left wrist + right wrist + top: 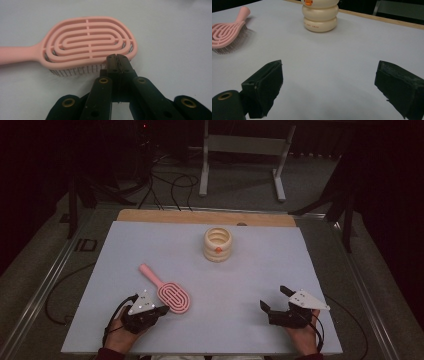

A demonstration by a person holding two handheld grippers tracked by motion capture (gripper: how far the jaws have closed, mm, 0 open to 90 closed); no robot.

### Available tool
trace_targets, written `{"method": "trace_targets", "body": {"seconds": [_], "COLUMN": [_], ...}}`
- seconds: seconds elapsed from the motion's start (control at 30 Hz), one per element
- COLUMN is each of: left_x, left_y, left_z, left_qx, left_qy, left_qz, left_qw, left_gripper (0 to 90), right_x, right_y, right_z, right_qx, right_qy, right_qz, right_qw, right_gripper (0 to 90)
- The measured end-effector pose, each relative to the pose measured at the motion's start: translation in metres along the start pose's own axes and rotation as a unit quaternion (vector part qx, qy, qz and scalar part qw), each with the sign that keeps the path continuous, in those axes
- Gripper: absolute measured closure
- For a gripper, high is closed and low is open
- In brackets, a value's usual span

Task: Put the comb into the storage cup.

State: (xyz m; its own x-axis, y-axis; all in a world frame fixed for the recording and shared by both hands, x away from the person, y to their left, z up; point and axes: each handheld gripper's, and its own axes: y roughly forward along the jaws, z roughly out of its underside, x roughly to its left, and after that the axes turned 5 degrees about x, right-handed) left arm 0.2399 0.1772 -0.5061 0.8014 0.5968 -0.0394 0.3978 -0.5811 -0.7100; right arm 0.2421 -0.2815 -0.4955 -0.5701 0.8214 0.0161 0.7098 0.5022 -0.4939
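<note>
White table [150, 245] bearing all items. Cream ribbed container [218, 244] standing upright at far centre; contents not discernible. Pink hairbrush [170, 292] lying bristles-down near left. Right gripper [278, 299] sitting wide open, gripping nothing. Left gripper [162, 310] resting with jaws pressed together, tips just beside brush head.
</note>
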Motion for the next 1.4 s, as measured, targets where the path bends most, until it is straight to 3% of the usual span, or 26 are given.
{"method": "trace_targets", "body": {"seconds": [0.2, 0.47, 0.8, 1.4], "left_x": [-0.003, -0.003, -0.004, 0.002], "left_y": [0.005, 0.007, 0.018, 0.032], "left_z": [-0.001, -0.002, -0.013, -0.032], "left_qx": [0.011, 0.017, 0.038, 0.043], "left_qy": [0.012, 0.012, 0.016, 0.017], "left_qz": [0.002, 0.001, -0.008, -0.029], "left_qw": [0.9999, 0.9998, 0.9991, 0.9985], "left_gripper": [90.0, 90.0, 90.0, 89.7], "right_x": [0.000, 0.000, 0.000, 0.000], "right_y": [0.000, 0.001, 0.002, 0.002], "right_z": [0.000, 0.000, 0.000, 0.000], "right_qx": [0.000, 0.001, 0.003, 0.004], "right_qy": [-0.002, -0.002, -0.004, -0.003], "right_qz": [-0.001, -0.001, 0.000, -0.001], "right_qw": [1.0000, 1.0000, 1.0000, 1.0000], "right_gripper": [8.1, 8.1, 8.1, 8.1]}}
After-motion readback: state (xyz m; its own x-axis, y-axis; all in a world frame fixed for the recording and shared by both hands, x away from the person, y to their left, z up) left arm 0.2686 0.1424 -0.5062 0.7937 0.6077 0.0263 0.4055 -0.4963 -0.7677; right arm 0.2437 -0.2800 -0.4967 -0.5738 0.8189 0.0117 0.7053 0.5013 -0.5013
